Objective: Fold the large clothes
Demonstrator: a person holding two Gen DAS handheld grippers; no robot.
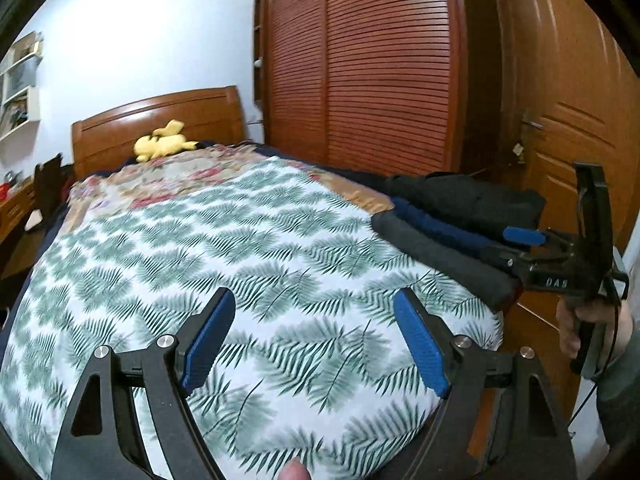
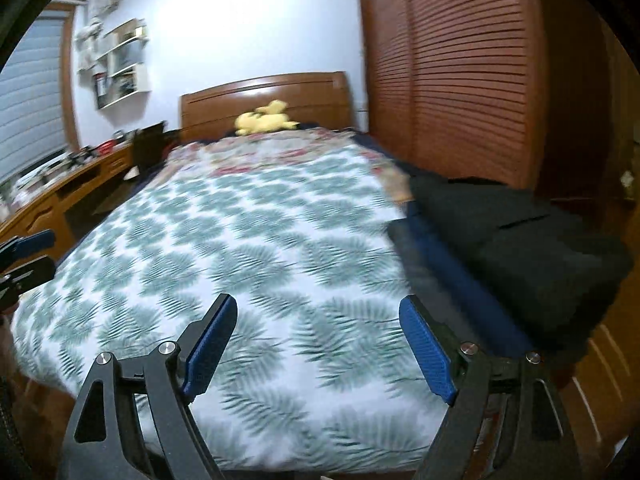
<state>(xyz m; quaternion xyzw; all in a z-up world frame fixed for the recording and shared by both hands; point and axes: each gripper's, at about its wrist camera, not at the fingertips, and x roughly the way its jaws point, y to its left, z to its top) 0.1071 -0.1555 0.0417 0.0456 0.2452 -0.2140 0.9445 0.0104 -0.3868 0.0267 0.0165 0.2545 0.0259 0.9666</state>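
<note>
folded clothes [image 2: 516, 248] right of open fingers [image 2: 428, 344]

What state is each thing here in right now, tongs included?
Left tongs: open, empty, over the bedspread.
Right tongs: open, empty.
Dark clothes: folded, stacked at the bed's right edge.
Leaf-print bedspread: spread flat.
Yellow plush toy: lying by the headboard.
Wardrobe doors: closed.

Pale blue-white wall [image 2: 248, 28], wooden headboard [image 2: 264, 98] against it, bed [image 2: 248, 232] under a leaf-print cover, louvred wooden wardrobe doors [image 1: 368, 60], panelled wooden door [image 1: 568, 92], white wall shelves [image 2: 124, 64], window blind [image 2: 28, 96], wooden desk [image 2: 60, 196] beside the bed
</note>
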